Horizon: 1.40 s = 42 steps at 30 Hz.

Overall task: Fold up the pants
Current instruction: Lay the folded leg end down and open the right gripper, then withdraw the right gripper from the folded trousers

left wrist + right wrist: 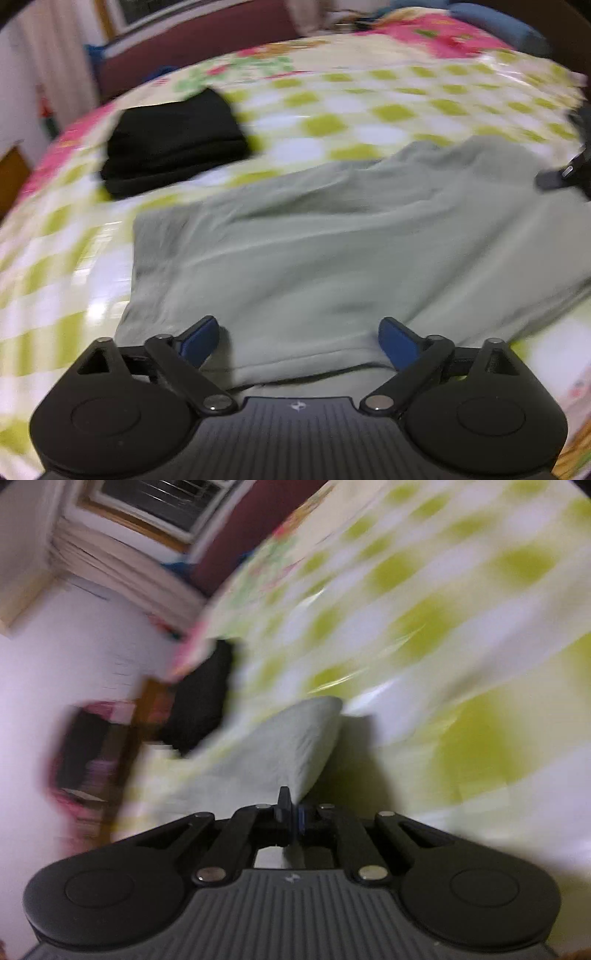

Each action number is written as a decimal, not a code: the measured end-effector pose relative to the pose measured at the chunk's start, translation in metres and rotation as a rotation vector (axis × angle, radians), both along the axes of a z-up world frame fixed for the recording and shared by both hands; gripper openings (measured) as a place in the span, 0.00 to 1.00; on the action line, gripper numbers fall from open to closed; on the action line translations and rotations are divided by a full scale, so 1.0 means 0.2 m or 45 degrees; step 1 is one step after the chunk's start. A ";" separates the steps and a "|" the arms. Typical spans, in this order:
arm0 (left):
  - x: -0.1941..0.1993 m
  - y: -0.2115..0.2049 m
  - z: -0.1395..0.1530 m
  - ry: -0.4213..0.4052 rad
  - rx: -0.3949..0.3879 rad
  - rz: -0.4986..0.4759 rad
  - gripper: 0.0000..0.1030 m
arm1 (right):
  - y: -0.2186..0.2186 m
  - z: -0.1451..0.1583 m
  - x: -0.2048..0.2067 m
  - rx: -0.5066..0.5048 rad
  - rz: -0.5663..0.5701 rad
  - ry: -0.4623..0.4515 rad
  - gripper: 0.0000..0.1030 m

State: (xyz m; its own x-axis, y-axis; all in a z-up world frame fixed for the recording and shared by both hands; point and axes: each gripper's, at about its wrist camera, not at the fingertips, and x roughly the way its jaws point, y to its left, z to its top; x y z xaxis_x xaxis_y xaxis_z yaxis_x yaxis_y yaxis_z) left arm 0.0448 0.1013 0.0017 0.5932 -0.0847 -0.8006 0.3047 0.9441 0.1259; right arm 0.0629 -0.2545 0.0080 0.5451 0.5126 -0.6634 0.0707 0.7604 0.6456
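Pale green pants lie spread across a checked bedspread, folded lengthwise, with a hem edge near the left gripper. My left gripper is open, its blue pads either side of the near edge of the pants, just above it. My right gripper is shut; the frame is blurred and I cannot tell if cloth is between the fingertips. The pants run away from it. The right gripper also shows at the right edge of the left wrist view.
A folded black garment lies on the bed at the far left, also in the right wrist view. A maroon headboard stands behind. The bed's left edge drops to the floor by wooden furniture.
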 end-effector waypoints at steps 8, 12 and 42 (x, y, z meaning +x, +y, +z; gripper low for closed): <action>-0.02 -0.19 0.05 -0.055 0.089 -0.106 1.00 | -0.14 0.15 -0.09 -0.256 -0.054 -0.077 0.13; -0.05 -0.13 0.12 -0.104 0.074 -0.066 1.00 | -0.03 0.29 -0.02 -0.270 0.051 -0.241 0.13; 0.16 -0.11 -0.05 -0.118 -0.084 0.012 1.00 | 0.40 0.15 0.54 -0.267 0.654 -0.057 0.33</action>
